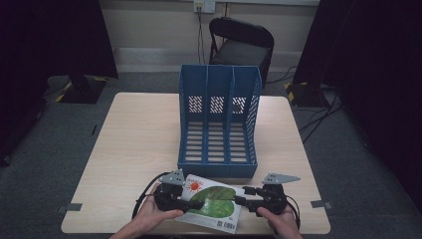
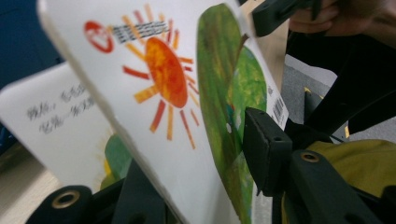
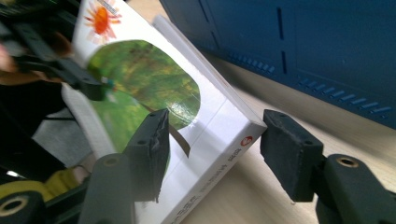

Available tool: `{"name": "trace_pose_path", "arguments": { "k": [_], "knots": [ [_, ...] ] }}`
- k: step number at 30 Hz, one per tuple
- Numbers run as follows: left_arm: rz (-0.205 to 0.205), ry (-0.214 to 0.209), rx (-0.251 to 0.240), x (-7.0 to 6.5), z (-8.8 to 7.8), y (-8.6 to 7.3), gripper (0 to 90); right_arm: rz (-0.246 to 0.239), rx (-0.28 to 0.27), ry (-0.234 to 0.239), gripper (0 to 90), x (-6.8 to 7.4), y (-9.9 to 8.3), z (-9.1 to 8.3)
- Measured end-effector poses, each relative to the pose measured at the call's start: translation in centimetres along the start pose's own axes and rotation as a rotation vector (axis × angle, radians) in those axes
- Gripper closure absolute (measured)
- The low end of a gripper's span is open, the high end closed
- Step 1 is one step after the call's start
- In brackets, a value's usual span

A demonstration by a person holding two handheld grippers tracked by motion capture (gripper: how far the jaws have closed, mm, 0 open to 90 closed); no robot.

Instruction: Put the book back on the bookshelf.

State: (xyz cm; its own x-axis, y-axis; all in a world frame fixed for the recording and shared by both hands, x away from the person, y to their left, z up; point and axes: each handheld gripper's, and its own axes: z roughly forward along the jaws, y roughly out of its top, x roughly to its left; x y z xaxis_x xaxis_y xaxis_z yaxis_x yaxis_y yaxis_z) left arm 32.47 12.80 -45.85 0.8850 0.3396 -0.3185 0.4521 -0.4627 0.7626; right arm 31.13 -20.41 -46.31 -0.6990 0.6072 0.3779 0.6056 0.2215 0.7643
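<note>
A picture book (image 1: 209, 201) with an orange sun and a green leaf on its white cover lies at the table's near edge, tilted up. My left gripper (image 1: 199, 203) is shut on its left side; in the left gripper view the pads (image 2: 266, 149) clamp the cover (image 2: 168, 79), and a white page with text (image 2: 56, 126) shows behind it. My right gripper (image 1: 240, 195) reaches in from the right. In the right gripper view its jaws straddle the book's spine corner (image 3: 243, 140). One pad (image 3: 156, 140) lies at the cover; the other (image 3: 289, 154) stands just off the spine.
A blue three-slot file rack (image 1: 219, 149) stands open toward me just behind the book, close to the right gripper's far side (image 3: 303, 46). Bare light wood table (image 1: 139, 139) spreads to the left. A black chair (image 1: 241, 45) sits beyond the far edge.
</note>
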Motion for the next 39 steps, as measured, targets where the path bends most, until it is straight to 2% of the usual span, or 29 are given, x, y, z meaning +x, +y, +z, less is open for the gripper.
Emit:
{"name": "trace_pose_path", "arguments": {
  "k": [4,7,8,12,13,14,15,17,25,27,28,29,30,32,35,39],
  "knots": [
    [-0.004,0.015,-0.005,0.1,-0.3,0.0,62.0,-0.034,-0.045,0.009,45.2,0.7,0.0,-1.0],
    [0.000,0.027,-0.002,0.1,-0.3,-0.1,60.7,-0.036,-0.068,0.054,46.0,0.9,0.0,-1.6],
    [-0.003,0.028,-0.001,0.2,-0.3,-0.1,59.8,-0.037,-0.070,0.074,45.1,0.9,0.0,-1.7],
    [-0.013,0.031,0.009,0.3,-0.1,-0.2,59.1,-0.052,-0.067,0.093,45.7,1.0,0.0,-1.7],
    [-0.011,0.031,0.010,0.4,-0.1,-0.2,59.0,-0.055,-0.065,0.106,45.9,1.0,0.1,-1.7],
    [-0.006,0.030,0.007,0.3,-0.1,-0.2,58.9,-0.056,-0.055,0.147,47.1,1.2,0.1,-1.6],
    [-0.006,0.030,0.007,0.3,-0.1,-0.2,58.7,-0.056,-0.055,0.147,47.1,1.2,0.1,-1.6],
    [-0.007,0.031,0.007,0.3,0.0,-0.2,58.5,-0.087,-0.032,0.117,46.8,1.7,0.1,-0.9],
    [0.014,0.039,0.000,0.2,0.1,-0.1,55.9,-0.094,-0.005,0.126,49.6,2.3,0.1,0.1],
    [0.028,0.042,0.000,-0.1,0.3,0.0,54.0,-0.117,0.046,0.113,52.9,2.9,-0.1,1.1],
    [0.029,0.042,0.003,-0.2,0.3,0.1,51.2,-0.147,0.100,0.101,60.0,3.6,-0.3,2.3],
    [0.025,0.037,0.007,-0.1,0.3,0.1,51.2,-0.147,0.100,0.101,60.0,3.6,-0.3,2.3],
    [0.024,0.044,0.009,-0.1,0.2,0.1,50.1,-0.148,0.095,0.121,63.1,4.0,-0.2,2.5],
    [0.023,0.063,0.008,0.0,0.0,0.0,52.8,-0.187,0.081,0.078,65.2,4.5,0.1,2.4],
    [0.014,0.068,-0.007,0.2,-0.1,0.0,52.0,-0.185,0.068,0.075,65.6,4.4,0.2,2.1],
    [-0.001,0.081,-0.028,0.3,-0.4,0.1,50.0,-0.204,0.052,0.058,66.2,4.5,0.3,1.3]
  ]
}}
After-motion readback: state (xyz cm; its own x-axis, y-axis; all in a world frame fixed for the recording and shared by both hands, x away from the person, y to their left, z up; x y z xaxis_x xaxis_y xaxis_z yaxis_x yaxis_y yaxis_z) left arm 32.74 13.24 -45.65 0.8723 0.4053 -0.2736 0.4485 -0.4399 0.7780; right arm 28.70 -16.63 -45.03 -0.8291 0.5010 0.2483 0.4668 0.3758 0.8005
